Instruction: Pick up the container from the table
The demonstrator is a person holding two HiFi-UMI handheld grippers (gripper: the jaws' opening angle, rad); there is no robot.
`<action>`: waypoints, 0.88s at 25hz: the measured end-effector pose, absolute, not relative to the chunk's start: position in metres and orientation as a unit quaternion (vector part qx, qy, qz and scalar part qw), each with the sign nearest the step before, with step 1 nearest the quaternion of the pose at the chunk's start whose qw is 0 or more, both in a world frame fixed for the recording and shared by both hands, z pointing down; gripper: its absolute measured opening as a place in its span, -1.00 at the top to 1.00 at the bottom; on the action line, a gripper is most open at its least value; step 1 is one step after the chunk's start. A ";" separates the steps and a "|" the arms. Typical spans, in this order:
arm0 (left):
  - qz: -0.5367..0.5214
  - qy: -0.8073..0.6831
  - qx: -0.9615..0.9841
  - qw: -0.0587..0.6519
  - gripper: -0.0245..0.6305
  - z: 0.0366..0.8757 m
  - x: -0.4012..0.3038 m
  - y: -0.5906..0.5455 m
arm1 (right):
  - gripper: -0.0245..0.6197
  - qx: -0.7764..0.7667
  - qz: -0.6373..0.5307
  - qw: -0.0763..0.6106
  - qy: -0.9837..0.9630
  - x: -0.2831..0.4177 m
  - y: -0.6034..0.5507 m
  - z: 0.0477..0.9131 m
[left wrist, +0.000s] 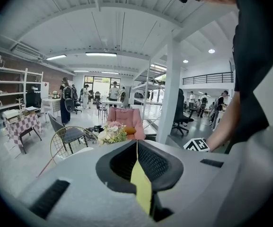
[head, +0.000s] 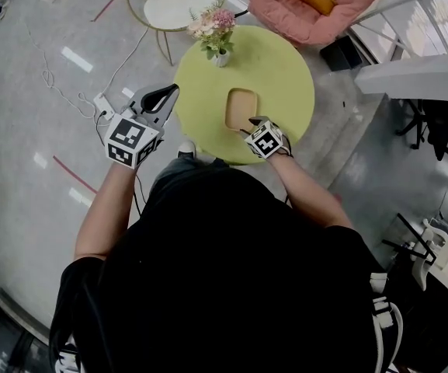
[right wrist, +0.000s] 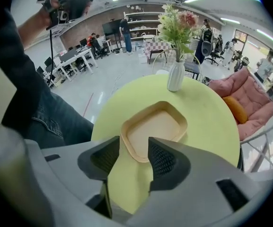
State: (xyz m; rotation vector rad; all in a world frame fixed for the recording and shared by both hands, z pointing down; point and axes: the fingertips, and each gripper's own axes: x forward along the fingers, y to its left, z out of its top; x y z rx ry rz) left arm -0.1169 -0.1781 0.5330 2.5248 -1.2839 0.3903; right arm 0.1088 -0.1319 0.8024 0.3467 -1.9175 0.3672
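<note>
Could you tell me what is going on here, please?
A person at a round yellow-green table has a tool in each hand. The right tool points down at the near rim of the tan container, jaws open, not gripping it yet. The left tool, jaws together, is held by the table's left edge.

tan container (head: 241, 108) on a yellow-green table (head: 286, 76), pink flowers (head: 214, 22).

No legible text, brand or number in any view. Only sign-like marks: black-and-white square patterns on the left gripper (head: 161, 98) marker cube (head: 133, 140) and the right gripper (head: 251, 123) marker cube (head: 266, 141), code pattern only, no characters. Background shelves (left wrist: 6, 86) too small and blurred to read.
</note>
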 end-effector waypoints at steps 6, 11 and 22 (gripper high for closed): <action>0.142 -0.448 0.870 0.149 0.87 0.541 -0.119 -0.175 | 0.30 0.122 0.152 0.563 -0.803 0.109 -0.122 0.823; 0.148 -0.449 0.865 0.165 0.87 0.550 -0.122 -0.171 | 0.30 0.106 0.153 0.571 -0.800 0.109 -0.116 0.837; 0.149 -0.447 0.861 0.193 0.87 0.572 -0.131 -0.169 | 0.30 0.064 0.116 0.598 -0.790 0.095 -0.107 0.859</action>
